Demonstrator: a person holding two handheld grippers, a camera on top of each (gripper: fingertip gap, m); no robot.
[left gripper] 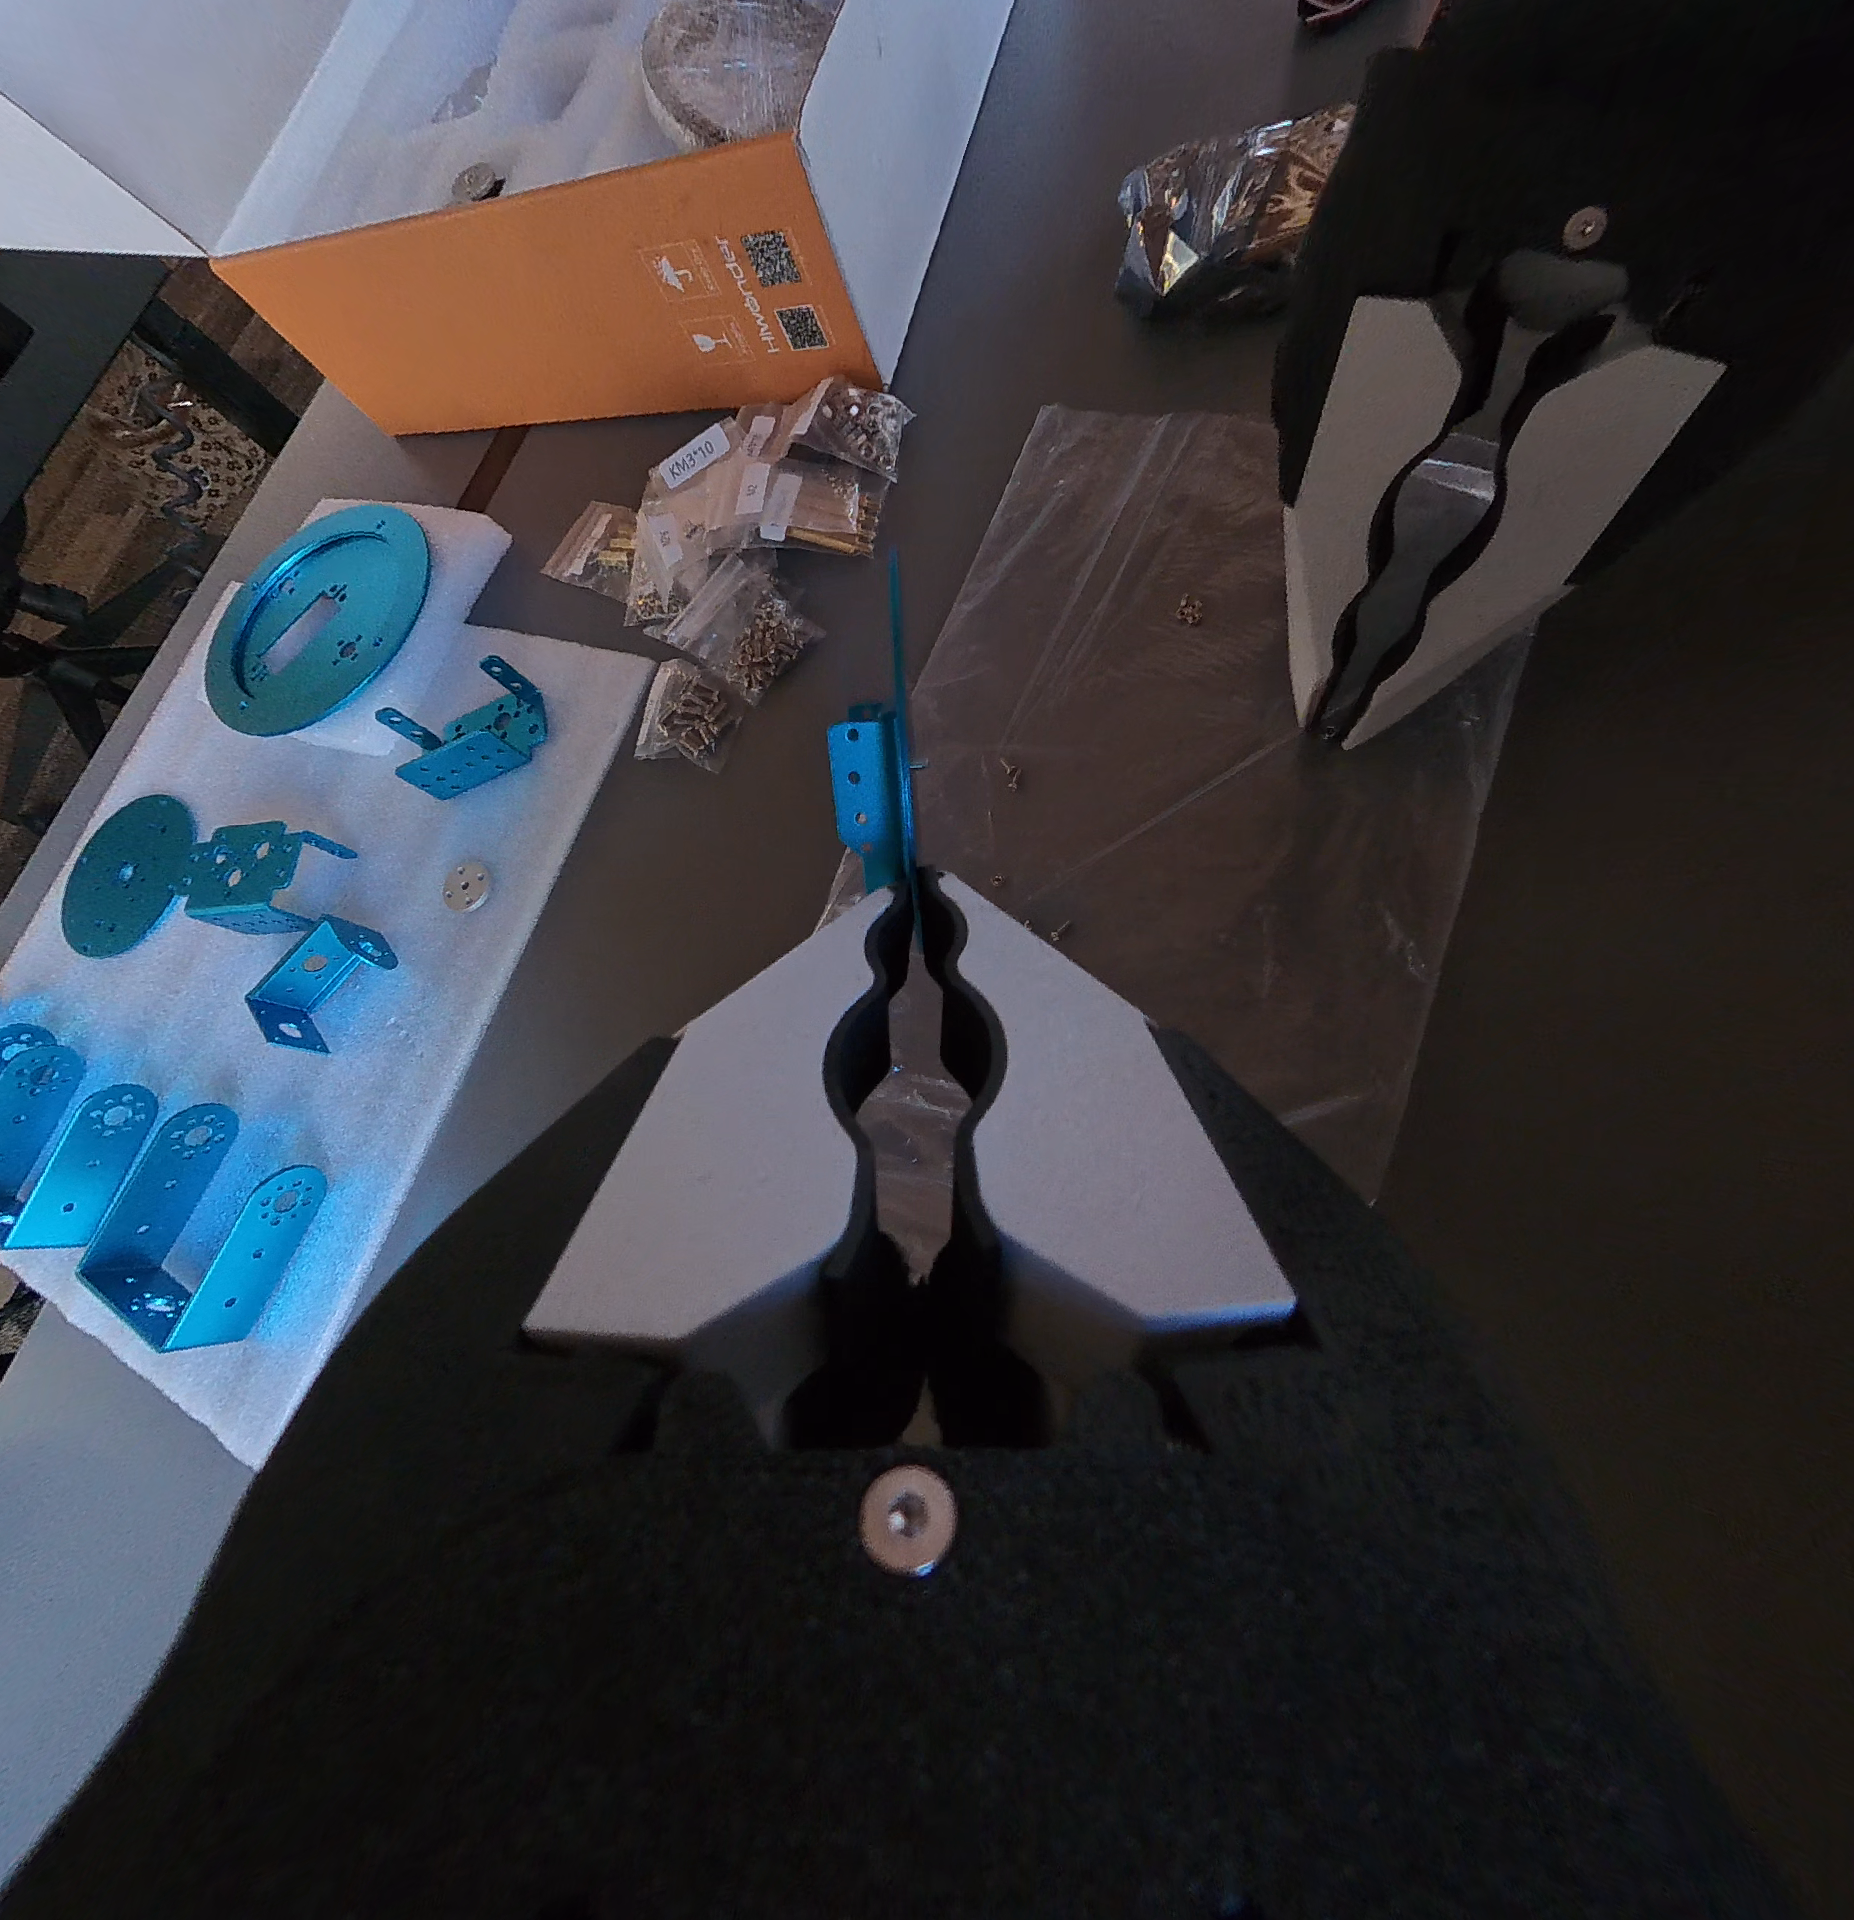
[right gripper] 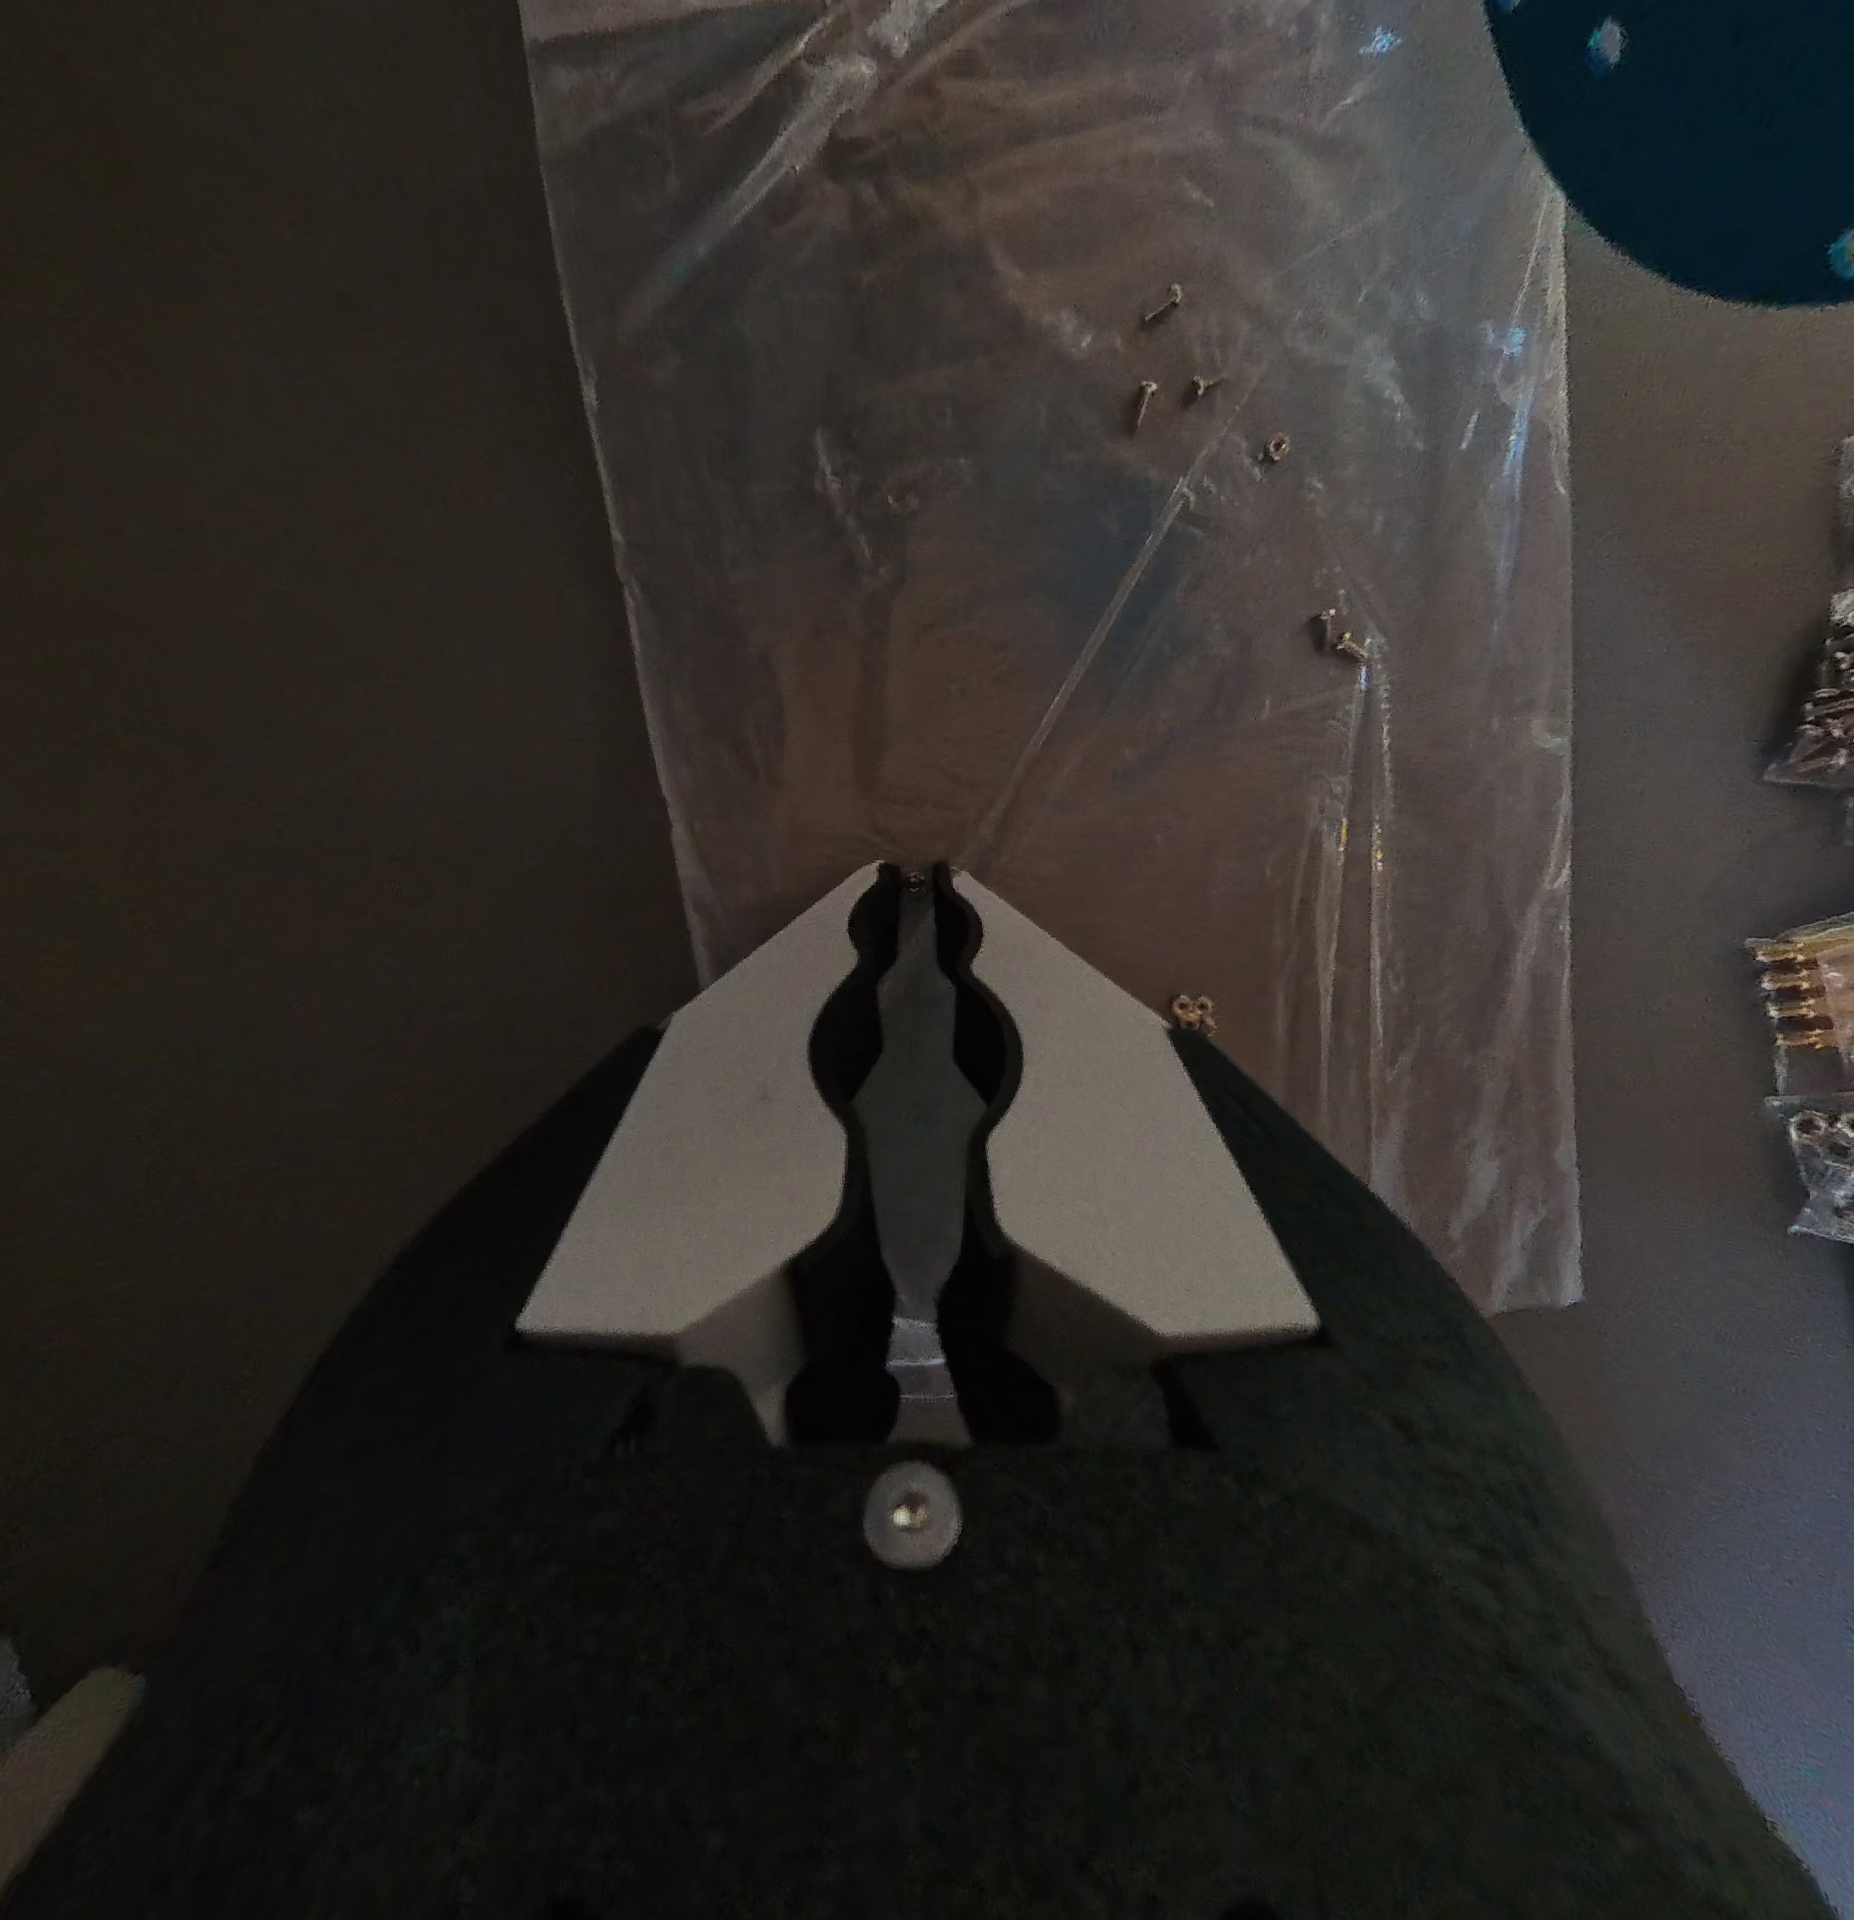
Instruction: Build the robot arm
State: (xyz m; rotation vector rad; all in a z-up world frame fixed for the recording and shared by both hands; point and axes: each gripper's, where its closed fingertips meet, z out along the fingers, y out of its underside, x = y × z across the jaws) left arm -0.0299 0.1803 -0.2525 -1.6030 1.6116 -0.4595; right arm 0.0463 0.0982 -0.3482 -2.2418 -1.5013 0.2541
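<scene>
My left gripper point(left gripper: 918, 883) is shut on the rim of a blue round metal plate point(left gripper: 899, 675). I see the plate edge-on and upright above the dark table, with a blue perforated bracket point(left gripper: 861, 795) on its left face. The plate also shows as a dark disc in the right wrist view point(right gripper: 1733, 156). My right gripper point(right gripper: 912, 871) is shut on a small brass screw point(right gripper: 915, 881), its tips down on a clear plastic sheet point(right gripper: 1006, 520). It also shows in the left wrist view point(left gripper: 1328, 727). Several loose screws point(right gripper: 1146, 400) lie on the sheet.
White foam pad point(left gripper: 466, 790) at left holds a blue ring point(left gripper: 315, 613), a disc point(left gripper: 128, 873) and several blue brackets point(left gripper: 476, 727). Small bags of hardware point(left gripper: 736, 582) lie behind, also in the right wrist view point(right gripper: 1837, 1039). An open orange box point(left gripper: 549, 301) and a crumpled bag point(left gripper: 1214, 223) stand farther back. Tip to tip, the grippers are about 15 cm apart.
</scene>
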